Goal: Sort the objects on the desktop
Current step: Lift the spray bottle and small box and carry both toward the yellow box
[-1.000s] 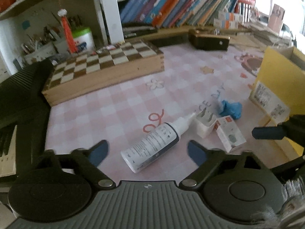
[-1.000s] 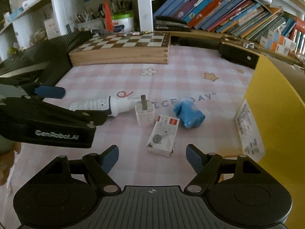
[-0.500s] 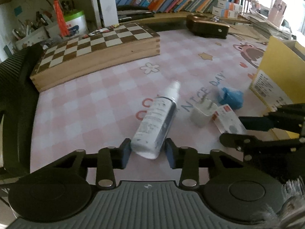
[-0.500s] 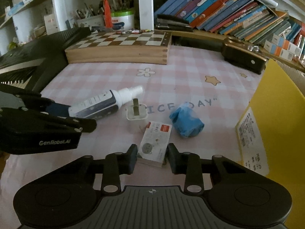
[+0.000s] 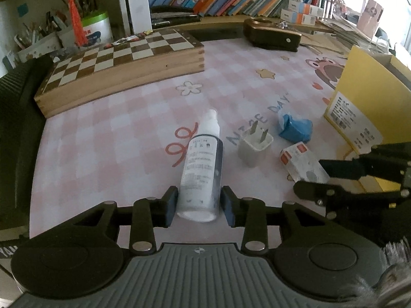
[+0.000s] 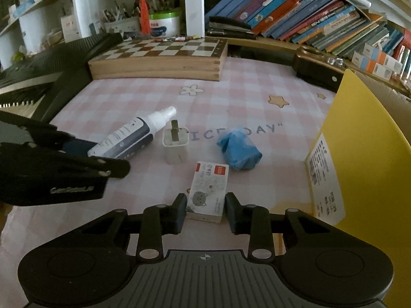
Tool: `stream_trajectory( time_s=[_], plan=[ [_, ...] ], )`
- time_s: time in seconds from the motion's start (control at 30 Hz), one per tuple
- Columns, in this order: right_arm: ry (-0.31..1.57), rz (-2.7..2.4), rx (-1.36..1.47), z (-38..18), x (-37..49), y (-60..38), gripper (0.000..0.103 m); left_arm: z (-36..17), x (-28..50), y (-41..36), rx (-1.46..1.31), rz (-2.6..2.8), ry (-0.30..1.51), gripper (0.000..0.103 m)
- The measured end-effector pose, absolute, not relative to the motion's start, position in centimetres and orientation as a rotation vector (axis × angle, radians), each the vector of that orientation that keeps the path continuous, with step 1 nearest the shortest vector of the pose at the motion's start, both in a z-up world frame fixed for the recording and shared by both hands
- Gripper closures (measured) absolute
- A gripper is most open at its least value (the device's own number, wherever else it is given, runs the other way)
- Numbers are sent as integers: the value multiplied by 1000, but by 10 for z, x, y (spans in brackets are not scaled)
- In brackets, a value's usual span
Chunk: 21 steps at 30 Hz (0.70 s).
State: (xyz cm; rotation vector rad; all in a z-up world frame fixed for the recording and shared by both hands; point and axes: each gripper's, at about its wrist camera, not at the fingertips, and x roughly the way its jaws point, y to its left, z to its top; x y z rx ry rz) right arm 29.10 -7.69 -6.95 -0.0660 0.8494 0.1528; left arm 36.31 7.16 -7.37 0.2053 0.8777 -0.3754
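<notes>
Your left gripper [image 5: 198, 206] is clamped on the base end of the spray bottle [image 5: 201, 169], one pad on each side of the round body, nozzle pointing to 12 o'clock across the counter [image 5: 108, 133]. Your right gripper [image 6: 205, 211] is closed on the near end of the small card box [image 6: 208, 192], its jaws pressing the two long edges.

Both things look gripped at their very ends, so lift straight up and slowly. The bottle is a smooth plastic cylinder, glossy, with a dark band and a white label; held this far back it may pivot nose-down or slip between the pads, so keep it level before you carry it. The box is light printed card with flat sides, which should seat well, but squeeze no harder than needed or the thin walls may buckle.

From the right wrist view, the white plug [image 6: 175, 142] stands at about 11 o'clock from the box, prongs up, hard and blocky, and the blue crumpled wad [image 6: 239, 150], soft and shapeless, lies at about 1 o'clock. Both sit near your lift path, so clear them before swinging sideways. The yellow box [image 6: 359, 138] stands at 3 o'clock, probably the place to drop things.
</notes>
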Motion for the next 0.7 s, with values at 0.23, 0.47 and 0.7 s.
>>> stream_trajectory(
  time_s=[0.23,0.47,0.7],
  plan=[
    [843,179,-56,-67,290,-83,72,-68,360,71,160,-364,878,72],
    [800,206,-47,-48,279,-87,73,-52,339,94,-25,-328,874,73],
    [790,239,-20,-33,261,-89,73,-39,301,113,-144,-302,858,73]
  ],
)
